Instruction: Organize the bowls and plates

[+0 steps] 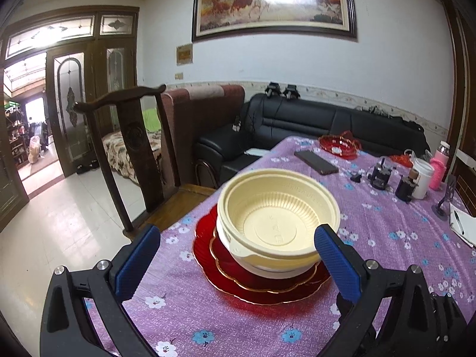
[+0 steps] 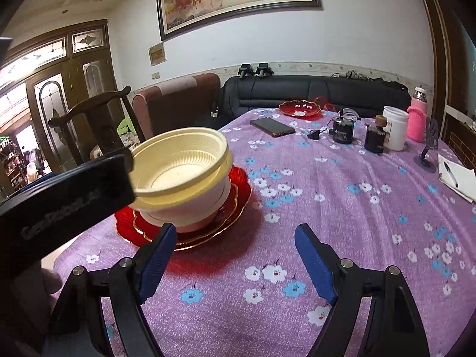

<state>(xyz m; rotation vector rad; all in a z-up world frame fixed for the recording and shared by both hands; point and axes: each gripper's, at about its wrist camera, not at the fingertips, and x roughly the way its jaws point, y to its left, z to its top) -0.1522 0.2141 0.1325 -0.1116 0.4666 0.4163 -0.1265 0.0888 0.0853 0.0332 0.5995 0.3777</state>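
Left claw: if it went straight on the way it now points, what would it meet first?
Probably the stacked cream plastic bowls on the red glass plates; the left claw stands open, aimed at them. Depth is hard to judge.

Both views are bright and evenly lit, with daylight pouring in through the open doorway (image 1: 32, 125) at the left — that patch is blown out to white. Glare washes over the glass of the framed painting (image 1: 273, 3), and the tiled floor (image 1: 68, 208) shines with pale reflections. Shadows on the bench (image 1: 386, 238) are soft. Fisheye distortion bends walls and door frames, and the corners fall off to black. In the right wrist view a dark object (image 2: 65, 199) close to the lens is blurred.
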